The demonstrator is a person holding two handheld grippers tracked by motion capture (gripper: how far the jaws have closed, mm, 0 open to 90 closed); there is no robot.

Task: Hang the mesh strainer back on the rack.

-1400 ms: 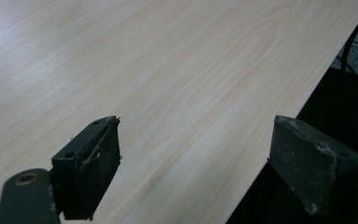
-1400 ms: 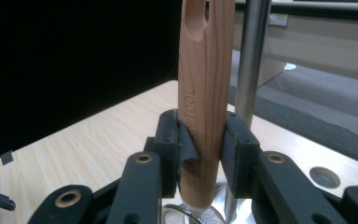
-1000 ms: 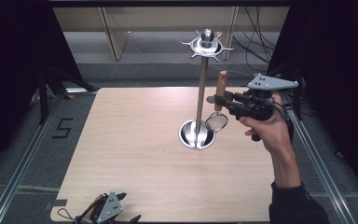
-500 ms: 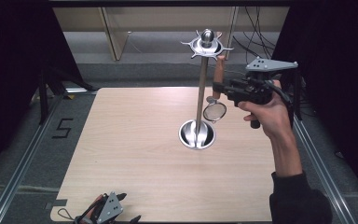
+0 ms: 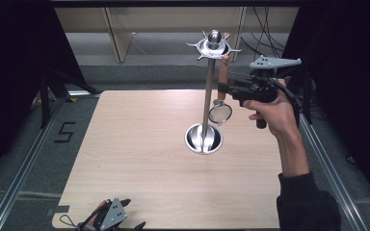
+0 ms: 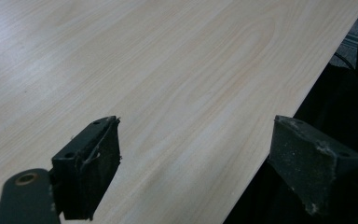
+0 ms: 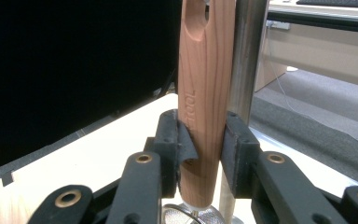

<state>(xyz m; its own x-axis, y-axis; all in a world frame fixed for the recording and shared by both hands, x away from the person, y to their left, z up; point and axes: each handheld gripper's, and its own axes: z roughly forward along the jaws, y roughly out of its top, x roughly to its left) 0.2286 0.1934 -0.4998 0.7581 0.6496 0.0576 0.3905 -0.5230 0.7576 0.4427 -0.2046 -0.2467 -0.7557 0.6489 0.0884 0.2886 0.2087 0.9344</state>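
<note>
Since a second ago the right gripper [image 5: 224, 89] has lifted the strainer [image 5: 220, 111] toward the stand [image 5: 207, 96] top, fingers clamped on its wooden handle [image 7: 205, 93], whose hanging slot shows close up; left gripper [image 6: 196, 172] rests agape on the table [image 5: 139, 159].

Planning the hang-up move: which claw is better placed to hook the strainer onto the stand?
Right. The right claw already grips the strainer's wooden handle upright beside the stand, near its top hooks. The left claw sits open at the table's near edge.
</note>
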